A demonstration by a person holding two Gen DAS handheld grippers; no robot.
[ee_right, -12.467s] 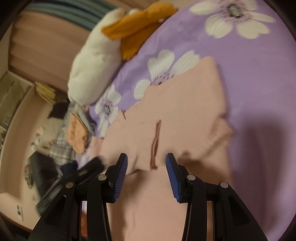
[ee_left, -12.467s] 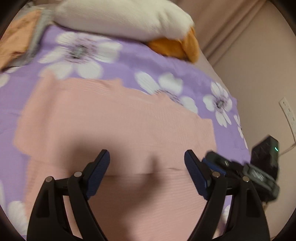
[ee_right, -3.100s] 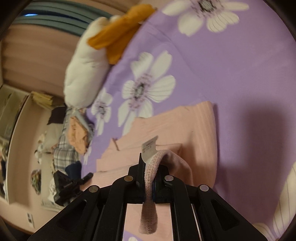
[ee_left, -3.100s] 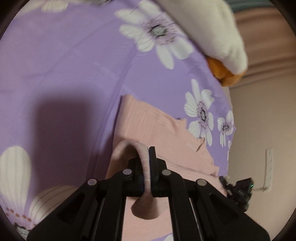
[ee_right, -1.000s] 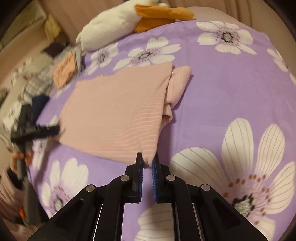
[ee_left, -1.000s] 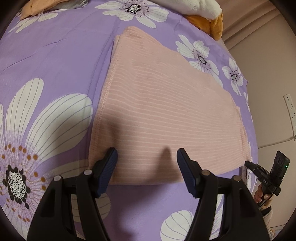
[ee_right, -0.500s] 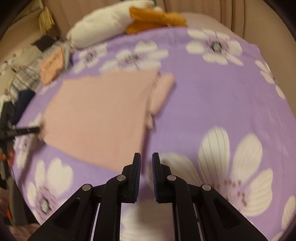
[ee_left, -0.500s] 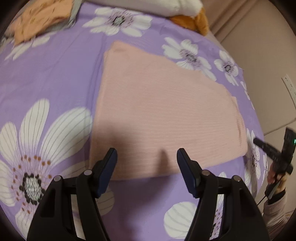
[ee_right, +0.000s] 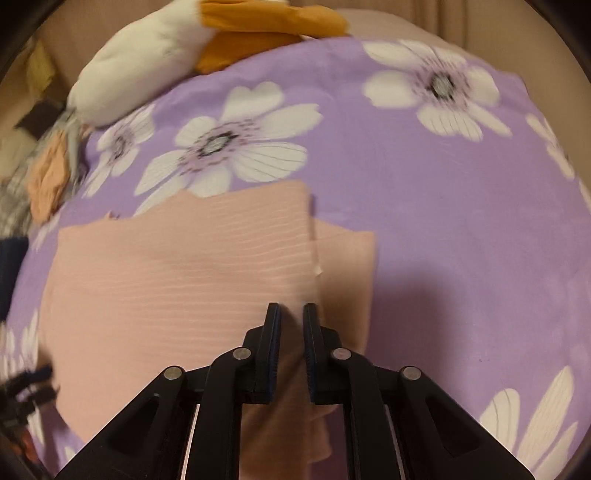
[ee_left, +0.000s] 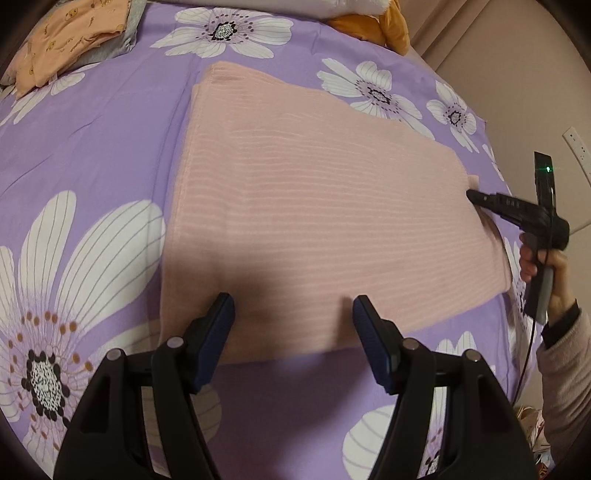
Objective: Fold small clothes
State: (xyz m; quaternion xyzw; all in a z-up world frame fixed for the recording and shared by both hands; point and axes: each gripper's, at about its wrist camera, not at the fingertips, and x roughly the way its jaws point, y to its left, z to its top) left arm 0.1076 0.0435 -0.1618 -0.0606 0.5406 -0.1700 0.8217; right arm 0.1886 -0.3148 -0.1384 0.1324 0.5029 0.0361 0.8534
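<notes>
The right gripper (ee_right: 291,317), jaws nearly shut and empty, had swung over the folded top (ee_left: 314,206) on the bedspread (ee_left: 103,140), likely for smoothing; left gripper (ee_left: 293,314) hovered wide.

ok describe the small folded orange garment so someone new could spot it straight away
Start from the purple flowered bedspread and look to its far left corner, beyond the folded pink garment. The orange garment lies there on grey clothing; unlike the plain ribbed pink one, it carries small printed figures.
</notes>
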